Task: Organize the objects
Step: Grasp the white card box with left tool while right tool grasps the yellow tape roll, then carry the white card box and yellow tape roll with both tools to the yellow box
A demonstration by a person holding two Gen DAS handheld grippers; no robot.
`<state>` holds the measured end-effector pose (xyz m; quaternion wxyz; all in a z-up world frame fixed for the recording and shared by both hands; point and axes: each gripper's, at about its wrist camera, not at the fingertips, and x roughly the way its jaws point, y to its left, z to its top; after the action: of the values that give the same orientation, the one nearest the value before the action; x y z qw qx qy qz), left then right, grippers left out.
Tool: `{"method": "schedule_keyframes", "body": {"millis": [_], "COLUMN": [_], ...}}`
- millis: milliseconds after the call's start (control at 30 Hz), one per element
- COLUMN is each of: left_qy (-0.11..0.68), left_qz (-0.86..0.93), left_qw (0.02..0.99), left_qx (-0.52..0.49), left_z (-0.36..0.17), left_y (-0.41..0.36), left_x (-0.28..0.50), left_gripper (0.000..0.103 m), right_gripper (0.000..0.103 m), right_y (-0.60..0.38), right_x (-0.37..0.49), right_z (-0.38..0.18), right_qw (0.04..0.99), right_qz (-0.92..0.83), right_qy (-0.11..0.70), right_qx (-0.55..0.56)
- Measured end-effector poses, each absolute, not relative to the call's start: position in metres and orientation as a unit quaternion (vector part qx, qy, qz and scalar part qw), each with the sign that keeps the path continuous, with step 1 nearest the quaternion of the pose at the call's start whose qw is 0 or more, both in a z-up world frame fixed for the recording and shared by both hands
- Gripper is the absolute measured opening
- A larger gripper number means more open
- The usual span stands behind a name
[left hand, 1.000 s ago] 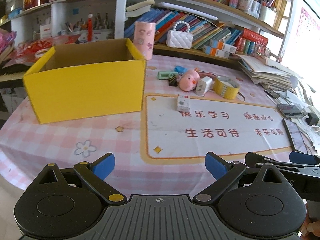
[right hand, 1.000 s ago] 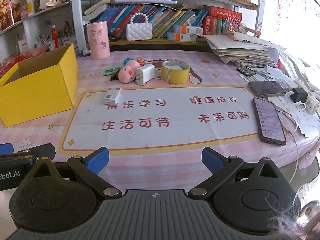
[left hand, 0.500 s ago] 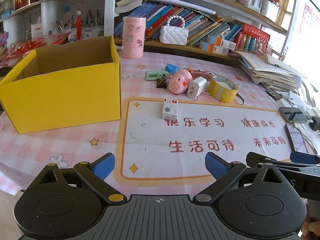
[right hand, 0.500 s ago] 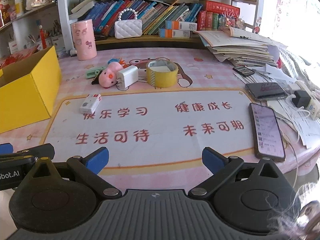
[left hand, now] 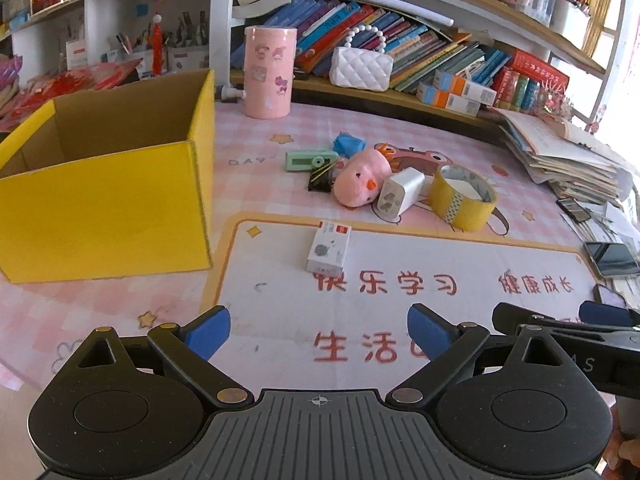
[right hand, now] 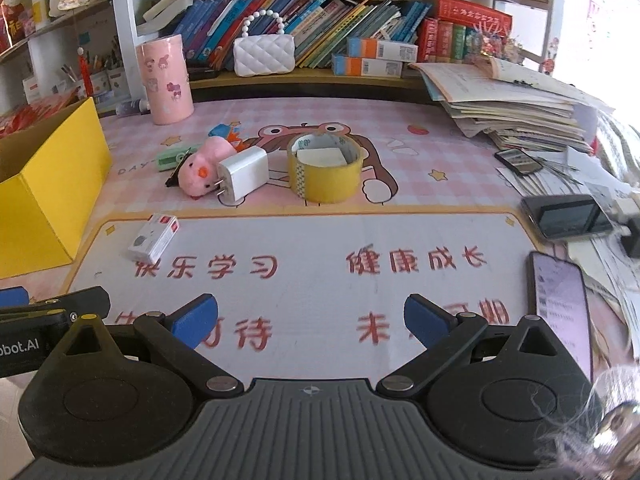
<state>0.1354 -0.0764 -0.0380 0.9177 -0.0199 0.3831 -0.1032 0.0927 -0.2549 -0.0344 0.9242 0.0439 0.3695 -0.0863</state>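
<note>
A small white box (left hand: 329, 247) lies on the desk (left hand: 260, 168), right of the yellow box (left hand: 104, 200). Farther off sit a pink toy (left hand: 360, 182), charger (left hand: 400, 196) and tape (left hand: 464, 196). Left tongs (left hand: 319, 334), just closing a little, and right tongs (right hand: 311, 322) are apart, holding nothing.

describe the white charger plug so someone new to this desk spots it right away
Start at the yellow cardboard box on the pink desk mat; the cluster of small items lies to its right. The white charger plug lies there between the pink plush toy and the yellow tape roll, two metal prongs facing the camera.
</note>
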Motion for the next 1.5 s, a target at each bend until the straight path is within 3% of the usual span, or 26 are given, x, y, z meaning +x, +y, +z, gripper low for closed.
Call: {"method": "schedule_keyframes", "body": {"millis": [600, 767, 900, 1000, 1233, 1333, 1400, 1500], "left_qy": [0.388, 0.404, 0.410, 0.410, 0.411, 0.403, 0.399, 0.393], "left_qz": [-0.072, -0.065, -0.056, -0.054, -0.061, -0.067, -0.069, -0.068], "left_qw": [0.919, 0.912, 0.910, 0.910, 0.909, 0.911, 0.913, 0.915], "left_qx": [0.018, 0.026, 0.023, 0.019, -0.036, -0.046, -0.051, -0.055], "left_z": [-0.063, -0.076, -0.080, -0.079, -0.063, -0.053, -0.048, -0.043], "left_y": [-0.113, -0.119, -0.119, -0.117, -0.107, -0.105, -0.103, -0.098], "left_x": [0.214, 0.230, 0.231, 0.230, 0.221, 0.212, 0.206, 0.198], "left_gripper": [0.053, 0.051, 0.043, 0.029, 0.028, 0.028, 0.028, 0.028], "right_gripper": [0.100, 0.100, 0.100, 0.100, 0.100, 0.094, 0.081, 0.080], "right_y": [-0.304, -0.313, -0.320, -0.322, -0.319, -0.319, -0.320, -0.321], "right_x": [0.177, 0.202, 0.222, 0.235, 0.266, 0.274, 0.275, 0.271], "right_z": [-0.048, -0.056, -0.062, -0.065, -0.073, -0.078, -0.079, -0.075], "right_qw": [0.940, 0.937, 0.937, 0.937, 0.939, 0.938, 0.937, 0.938], "right_qz": [-0.038, -0.031, -0.030, -0.023, -0.012, -0.003, 0.001, 0.003], "right_qy": [0.339, 0.346, 0.348, 0.348, 0.345, 0.347, 0.350, 0.348], "right_qx": [0.029, 0.024, 0.022, 0.020, -0.005, -0.007, -0.009, -0.003]}}
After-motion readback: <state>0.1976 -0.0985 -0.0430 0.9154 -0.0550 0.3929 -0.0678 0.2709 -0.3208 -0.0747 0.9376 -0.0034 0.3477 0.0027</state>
